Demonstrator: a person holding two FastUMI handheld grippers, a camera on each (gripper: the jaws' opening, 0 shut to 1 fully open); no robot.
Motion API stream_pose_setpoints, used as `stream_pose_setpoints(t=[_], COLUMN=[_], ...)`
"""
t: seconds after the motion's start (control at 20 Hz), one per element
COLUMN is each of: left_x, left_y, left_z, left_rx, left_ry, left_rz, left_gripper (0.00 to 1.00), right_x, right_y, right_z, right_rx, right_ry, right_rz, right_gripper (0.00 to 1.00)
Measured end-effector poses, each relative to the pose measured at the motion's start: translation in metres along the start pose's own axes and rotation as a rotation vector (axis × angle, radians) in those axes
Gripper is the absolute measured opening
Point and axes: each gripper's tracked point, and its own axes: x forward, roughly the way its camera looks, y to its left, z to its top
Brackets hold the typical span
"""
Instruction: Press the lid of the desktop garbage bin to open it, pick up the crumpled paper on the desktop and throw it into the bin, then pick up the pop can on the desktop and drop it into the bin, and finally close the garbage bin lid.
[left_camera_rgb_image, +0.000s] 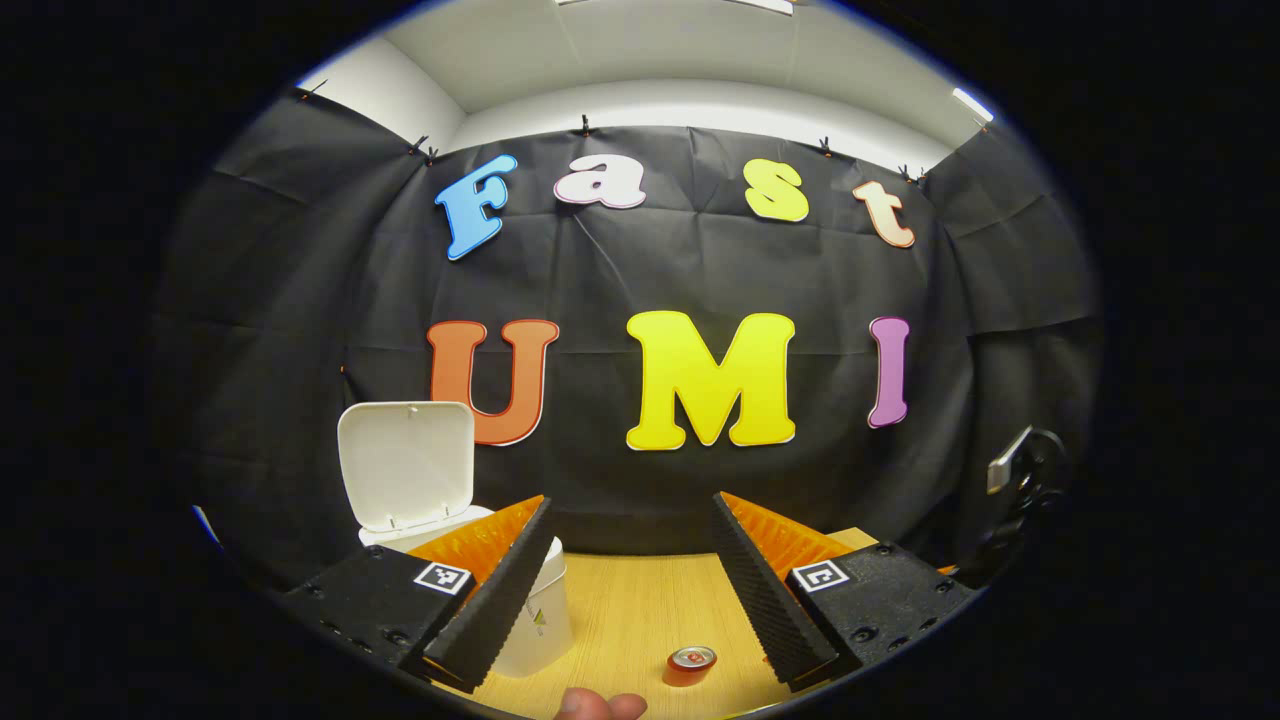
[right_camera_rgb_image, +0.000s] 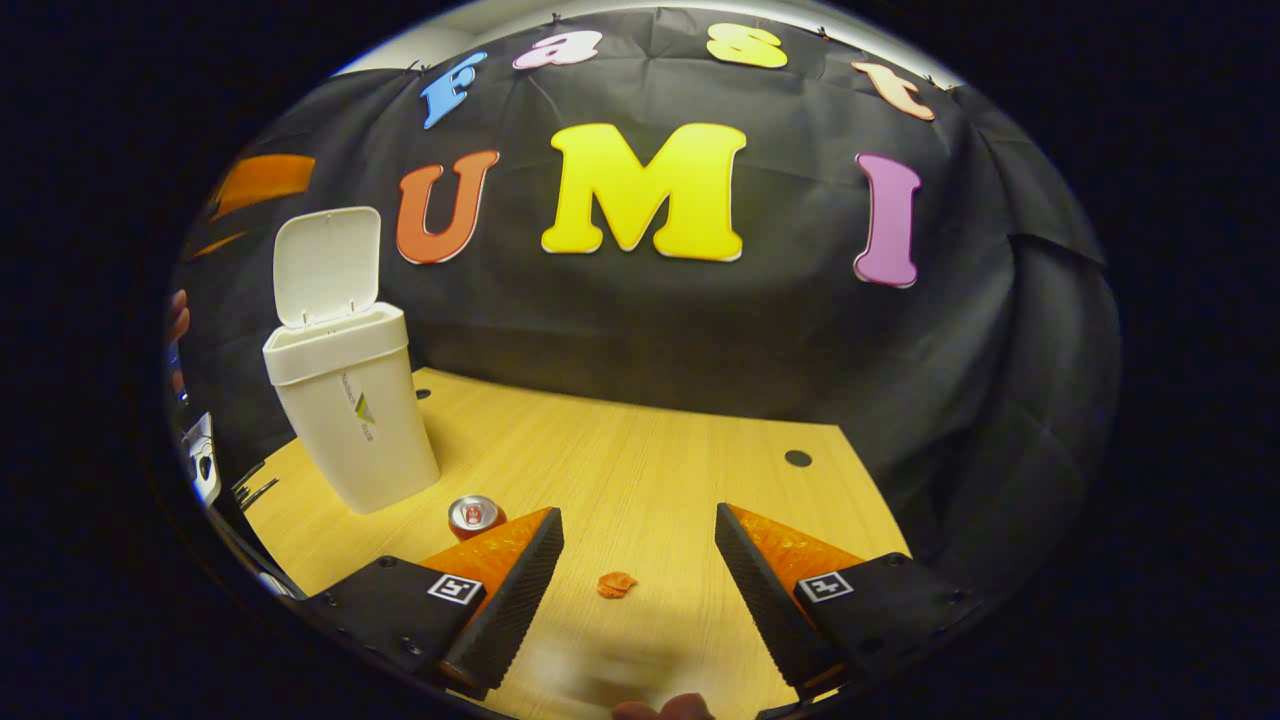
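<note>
Right gripper view puts the crumpled paper (right_camera_rgb_image: 617, 584) on the desk (right_camera_rgb_image: 680, 460) just ahead of the right hand-held gripper (right_camera_rgb_image: 640, 545), centred between its 2 wide-spread fingers and untouched. I judge this hand nearer to it. It is a small orange wad with no clear long axis. Ahead to the left the pop can (right_camera_rgb_image: 474, 515) stands upright, near the white bin (right_camera_rgb_image: 350, 410), whose lid (right_camera_rgb_image: 327, 265) is up. Left hand-held gripper (left_camera_rgb_image: 635, 545) is wide and empty.
</note>
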Motion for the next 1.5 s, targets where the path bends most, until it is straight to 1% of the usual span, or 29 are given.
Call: stream_pose_setpoints(t=[0.1, 0.3, 0.65, 1.0, 1.1, 1.15, 1.2, 1.25, 1.3, 1.4, 1.5], left_x=[-0.003, -0.009, -0.017, -0.015, -0.015, -0.015, -0.016, -0.016, -0.016, -0.017, -0.016], left_y=[0.004, 0.018, 0.034, 0.052, 0.056, 0.058, 0.06, 0.061, 0.061, 0.064, 0.066], left_z=[0.0, -0.008, -0.02, -0.024, -0.026, -0.026, -0.027, -0.029, -0.029, -0.028, -0.027], left_rx=[0.027, 0.039, 0.036, 0.041, 0.043, 0.042, 0.041, 0.04, 0.038, 0.042, 0.044], left_ry=[0.002, 0.027, 0.075, 0.095, 0.099, 0.101, 0.106, 0.109, 0.111, 0.111, 0.109], left_rz=[0.008, 0.036, 0.075, 0.113, 0.123, 0.126, 0.13, 0.132, 0.134, 0.137, 0.14], left_gripper=[1.0, 1.0, 1.0, 1.0, 1.0, 1.0, 1.0, 1.0, 1.0, 1.0, 1.0], right_x=[0.019, 0.048, 0.094, 0.125, 0.129, 0.128, 0.131, 0.131, 0.131, 0.13, 0.13], right_y=[0.006, 0.011, 0.019, 0.015, 0.016, 0.017, 0.018, 0.018, 0.02, 0.021, 0.021], right_z=[-0.029, -0.068, -0.107, -0.153, -0.163, -0.165, -0.162, -0.164, -0.162, -0.165, -0.164], right_rx=[0.0, -0.01, -0.011, 0.0, 0.014, 0.022, 0.021, 0.017, 0.018, 0.02, 0.021], right_ry=[0.077, 0.168, 0.285, 0.467, 0.501, 0.514, 0.501, 0.512, 0.506, 0.511, 0.512], right_rz=[0.028, 0.034, 0.046, 0.034, 0.025, 0.038, 0.036, 0.04, 0.039, 0.03, 0.03], right_gripper=[0.98, 0.98, 0.98, 1.0, 0.96, 0.96, 0.86, 0.81, 0.67, 0.48, 0.46])
